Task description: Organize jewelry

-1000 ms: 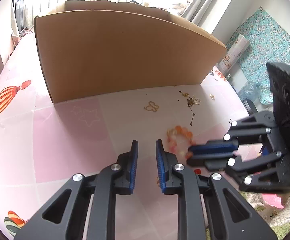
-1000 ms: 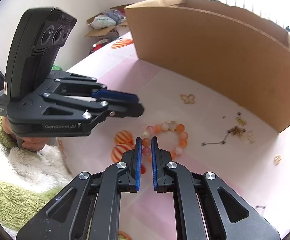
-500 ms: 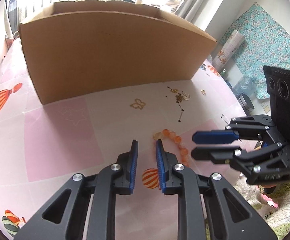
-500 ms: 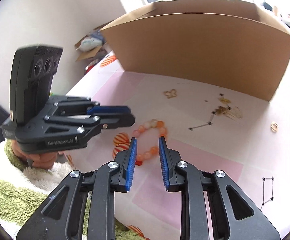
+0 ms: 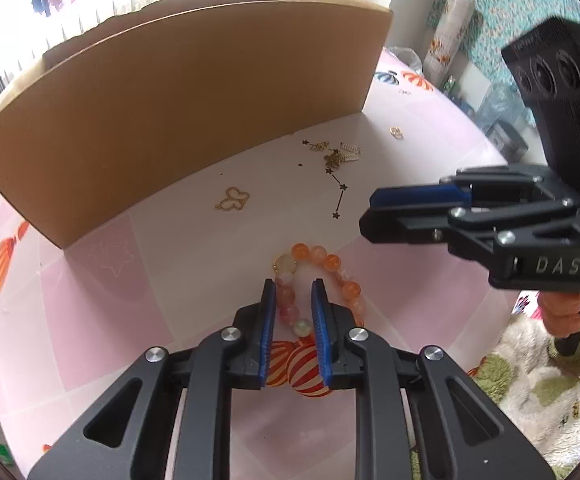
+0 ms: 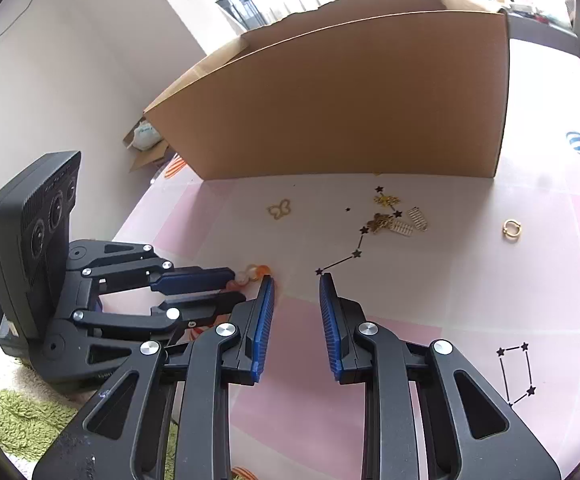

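A bracelet of round orange and pale pink beads (image 5: pixel 322 280) lies on the pink tablecloth with printed balloons (image 5: pixel 101 280), its loop stretched lengthways along the left gripper (image 5: pixel 293 300), whose parted blue-padded jaws straddle the near-left strand without gripping. The right gripper (image 6: pixel 294 300), wider open and empty, hovers just beside the beads, so the left is nearer. Beyond lie a gold butterfly charm (image 5: pixel 232 199), small gold trinkets (image 5: pixel 340 154) and a brown cardboard box (image 5: pixel 177 120).

The right gripper (image 6: pixel 296 280) is held open above the pink tablecloth (image 6: pixel 470 280); the left gripper (image 6: pixel 225 284) is seen partly covering the orange bead bracelet (image 6: pixel 255 271), a cardboard box (image 6: pixel 350 108) behind
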A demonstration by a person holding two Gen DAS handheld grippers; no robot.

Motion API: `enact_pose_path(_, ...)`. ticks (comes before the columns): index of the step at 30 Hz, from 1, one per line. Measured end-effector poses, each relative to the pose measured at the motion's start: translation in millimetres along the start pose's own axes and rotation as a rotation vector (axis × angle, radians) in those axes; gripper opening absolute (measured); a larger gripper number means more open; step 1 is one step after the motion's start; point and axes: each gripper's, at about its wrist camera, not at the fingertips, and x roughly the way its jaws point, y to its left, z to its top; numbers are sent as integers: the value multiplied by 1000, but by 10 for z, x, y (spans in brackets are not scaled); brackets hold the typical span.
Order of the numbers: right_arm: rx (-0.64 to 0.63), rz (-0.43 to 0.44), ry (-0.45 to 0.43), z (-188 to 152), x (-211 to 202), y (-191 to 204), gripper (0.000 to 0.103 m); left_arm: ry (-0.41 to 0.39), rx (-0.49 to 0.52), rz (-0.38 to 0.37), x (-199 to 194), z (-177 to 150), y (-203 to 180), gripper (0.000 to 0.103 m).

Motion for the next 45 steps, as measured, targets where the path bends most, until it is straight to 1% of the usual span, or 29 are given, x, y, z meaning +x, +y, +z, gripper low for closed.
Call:
enact_pose_path(4,26,7,-19,0,-3,-80,24,11,40,52,23,13,-71,17)
enact_pose_path(5,32,9,-24,1,0,-97,24,11,53,70,27,15,-91,15)
enact_pose_path(6,37,12,-29,-1,-3,-114,24,8,63,87,39,21,-120,9)
enact_pose_path(8,46,16,-37,0,1,-140,24,-4,65,89,25,26,-129,9)
enact_pose_path(11,56,18,-43,-24,-25,-176,24,-74,88,86,-79,42,-163,9)
enact_pose_path(14,68,20,-42,-38,-3,-207,24,-150,92,43,-241,47,-157,9)
enact_pose_path(16,73,20,-38,-35,12,-217,24,-177,76,18,-311,41,-103,9)
enact_pose_path(17,73,19,-38,-38,12,-216,24,-166,62,25,-309,33,-59,9)
enact_pose_path(19,69,20,-37,-26,24,-197,24,-125,14,55,-257,-16,89,9)
enact_pose_path(21,65,17,-34,-23,25,-194,24,-81,-58,71,-189,-93,292,9)
enact_pose_path(23,62,13,-27,-13,53,-182,24,-53,-117,101,-150,-176,481,9)
enact_pose_path(28,48,-7,-15,6,75,-144,24,-51,-203,163,-148,-288,799,10)
enact_pose_path(33,37,-33,-5,29,139,-73,28,-72,-245,175,-198,-321,963,10)
enact_pose_path(35,34,-44,-1,25,155,-60,28,-96,-252,164,-252,-319,969,11)
enact_pose_path(38,33,-56,1,17,182,-39,28,-149,-245,135,-354,-291,936,14)
enact_pose_path(41,21,-80,-5,18,195,-22,28,-197,-218,64,-482,-274,866,15)
enact_pose_path(43,22,-85,-12,15,196,-25,28,-199,-194,8,-484,-250,777,15)
enact_pose_path(45,30,-84,-18,7,196,-42,28,-178,-169,-22,-407,-169,646,15)
